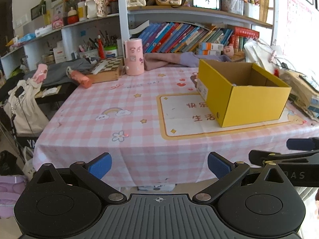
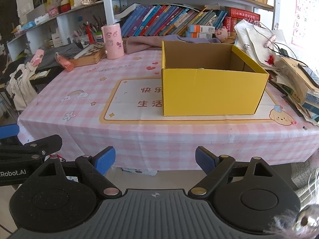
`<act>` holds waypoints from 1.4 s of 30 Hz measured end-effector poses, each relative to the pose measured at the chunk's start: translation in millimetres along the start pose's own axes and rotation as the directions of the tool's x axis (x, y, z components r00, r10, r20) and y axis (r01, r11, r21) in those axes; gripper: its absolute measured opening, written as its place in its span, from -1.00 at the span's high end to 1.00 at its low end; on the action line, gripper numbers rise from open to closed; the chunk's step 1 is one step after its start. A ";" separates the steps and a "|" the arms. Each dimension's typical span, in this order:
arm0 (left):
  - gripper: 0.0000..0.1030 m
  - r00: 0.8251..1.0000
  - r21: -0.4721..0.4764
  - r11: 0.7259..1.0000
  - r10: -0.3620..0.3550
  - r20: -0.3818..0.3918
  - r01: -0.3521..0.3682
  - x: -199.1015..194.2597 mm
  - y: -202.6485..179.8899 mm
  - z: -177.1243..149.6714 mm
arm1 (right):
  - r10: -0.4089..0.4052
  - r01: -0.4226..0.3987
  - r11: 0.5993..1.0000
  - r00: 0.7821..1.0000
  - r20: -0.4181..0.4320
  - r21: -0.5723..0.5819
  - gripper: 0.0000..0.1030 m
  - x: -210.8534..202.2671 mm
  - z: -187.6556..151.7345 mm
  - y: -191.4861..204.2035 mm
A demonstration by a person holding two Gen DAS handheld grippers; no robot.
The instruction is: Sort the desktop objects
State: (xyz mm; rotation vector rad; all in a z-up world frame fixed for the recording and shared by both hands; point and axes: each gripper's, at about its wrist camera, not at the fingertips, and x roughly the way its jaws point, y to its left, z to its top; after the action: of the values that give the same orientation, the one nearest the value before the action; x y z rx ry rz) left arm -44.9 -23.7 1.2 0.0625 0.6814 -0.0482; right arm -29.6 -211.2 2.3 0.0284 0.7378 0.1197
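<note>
One yellow box is placed near the front right corner of the table, with its top open; only a small pale thing, too hidden to be named, is seen inside. One pink canister is stood at the back edge. The left gripper and the right gripper are both held spread wide before the front edge, nothing being gripped or touched.

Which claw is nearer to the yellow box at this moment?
Right, by a small margin. The right claw faces the yellow box nearly head-on from off the table's front edge; the left claw sits alongside, further left, with the box off to its right. Both are open and empty.
</note>
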 end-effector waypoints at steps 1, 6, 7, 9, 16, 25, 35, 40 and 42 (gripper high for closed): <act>-1.00 1.000 0.006 1.000 0.006 -0.006 -0.006 0.8 -0.1 -0.5 | 0.000 0.000 1.000 1.000 0.001 -0.003 -0.68 -0.6 -0.4 1.3; -1.00 1.000 0.014 1.000 0.013 -0.007 -0.013 0.6 1.1 -2.8 | -0.001 0.001 1.000 1.000 -0.003 -0.024 -0.69 -0.5 -0.8 6.4; -1.00 1.000 0.014 1.000 0.013 -0.005 -0.013 0.4 1.2 -3.0 | -0.002 0.002 1.000 1.000 -0.003 -0.025 -0.70 -0.3 -0.5 6.8; -1.00 1.000 0.014 1.000 0.014 -0.004 -0.014 0.2 1.8 -3.0 | -0.002 0.002 1.000 1.000 -0.003 -0.025 -0.70 -0.4 -0.4 7.2; -1.00 1.000 0.004 1.000 0.012 -0.008 -0.012 2.0 4.6 -1.9 | -0.011 0.011 1.000 1.000 0.000 -0.028 -0.71 -0.9 1.0 7.9; -1.00 1.000 0.010 1.000 0.008 -0.010 -0.008 5.1 6.0 0.6 | -0.016 0.016 1.000 1.000 -0.001 -0.026 -0.72 1.6 3.5 7.3; -1.00 1.000 0.010 1.000 0.008 -0.011 -0.008 6.9 6.7 2.3 | -0.015 0.015 1.000 1.000 -0.006 -0.025 -0.72 4.2 6.4 6.6; -1.00 1.000 0.003 1.000 -0.006 -0.016 0.006 10.2 9.1 5.5 | -0.016 0.016 1.000 1.000 -0.009 -0.024 -0.72 7.0 8.7 7.4; -1.00 1.000 -0.002 1.000 -0.014 -0.013 0.014 11.5 10.8 6.6 | -0.018 0.018 1.000 1.000 -0.012 -0.021 -0.72 8.4 9.1 7.2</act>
State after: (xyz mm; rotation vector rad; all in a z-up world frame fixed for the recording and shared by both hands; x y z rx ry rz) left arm -31.1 -13.6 -0.5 0.0562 0.6949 -0.0601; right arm -18.1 -203.0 3.9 0.0012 0.7483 0.1107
